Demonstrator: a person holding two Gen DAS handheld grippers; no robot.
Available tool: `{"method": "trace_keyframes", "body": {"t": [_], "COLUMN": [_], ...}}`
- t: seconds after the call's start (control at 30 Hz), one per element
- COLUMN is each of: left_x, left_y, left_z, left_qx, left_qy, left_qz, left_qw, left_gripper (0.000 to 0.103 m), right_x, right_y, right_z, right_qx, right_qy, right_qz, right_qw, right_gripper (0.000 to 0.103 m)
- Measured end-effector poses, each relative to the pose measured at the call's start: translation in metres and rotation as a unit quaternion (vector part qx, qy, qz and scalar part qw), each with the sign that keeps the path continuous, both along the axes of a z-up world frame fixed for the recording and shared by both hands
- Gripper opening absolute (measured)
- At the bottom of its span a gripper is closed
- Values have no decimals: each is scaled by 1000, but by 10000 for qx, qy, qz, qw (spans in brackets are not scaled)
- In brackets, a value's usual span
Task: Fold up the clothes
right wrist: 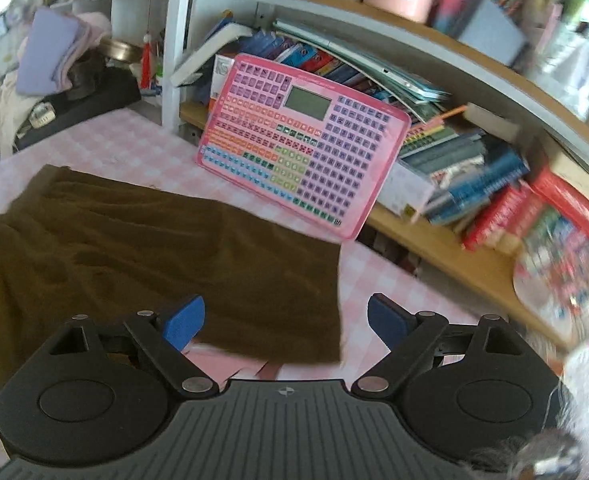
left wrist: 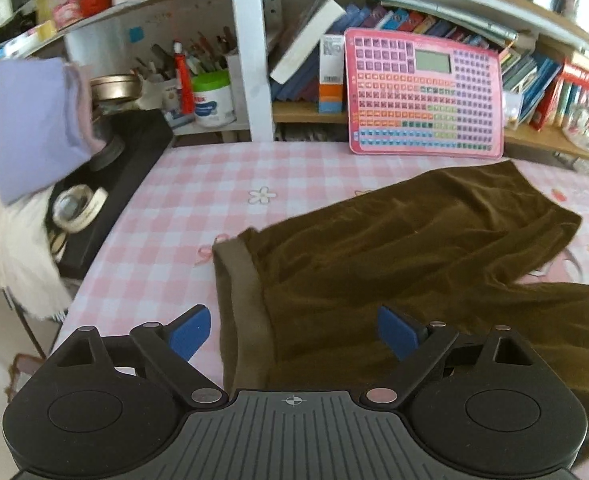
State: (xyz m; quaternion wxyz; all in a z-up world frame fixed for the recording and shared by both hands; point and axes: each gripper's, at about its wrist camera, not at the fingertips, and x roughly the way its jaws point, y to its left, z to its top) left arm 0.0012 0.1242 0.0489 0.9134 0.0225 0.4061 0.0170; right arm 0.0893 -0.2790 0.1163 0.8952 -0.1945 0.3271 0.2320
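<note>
Dark olive-brown velvet trousers (left wrist: pixel 414 248) lie spread on a pink checked tablecloth (left wrist: pixel 182 208). In the left wrist view the waistband (left wrist: pixel 240 304) runs down between the fingers, and two legs stretch to the right. My left gripper (left wrist: pixel 294 332) is open above the waistband end, holding nothing. In the right wrist view the trousers (right wrist: pixel 154 248) lie flat, with a leg hem corner (right wrist: pixel 330 344) at the near right. My right gripper (right wrist: pixel 286 322) is open above that hem corner, holding nothing.
A pink toy keyboard tablet (left wrist: pixel 424 94) (right wrist: pixel 306 144) leans against a bookshelf (right wrist: pixel 474 248) full of books behind the table. At the left stand a black box (left wrist: pixel 126 168), tape rolls (left wrist: pixel 80 206), folded lilac cloth (left wrist: pixel 30 124) and a white jar (left wrist: pixel 212 100).
</note>
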Motion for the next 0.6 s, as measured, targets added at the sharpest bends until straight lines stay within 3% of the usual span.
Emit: {"method": "trace_keyframes", "body": {"t": [0.3, 0.47, 0.6], "left_x": [90, 110, 123], "left_y": [15, 16, 16], "left_z": [-21, -34, -44], "left_qx": [14, 164, 297], "left_qy": [39, 193, 343], "left_qz": [359, 330, 278], "left_qw": [9993, 9991, 9986], "left_gripper": [92, 91, 69], "right_x": [147, 192, 214], "right_y": [-2, 6, 12], "right_z": [-50, -86, -108], "right_qx": [-182, -233, -246], "right_qy": [410, 793, 935], "right_qz": [0, 208, 301], "right_qw": [9990, 9964, 9949], "right_gripper": [85, 63, 55]}}
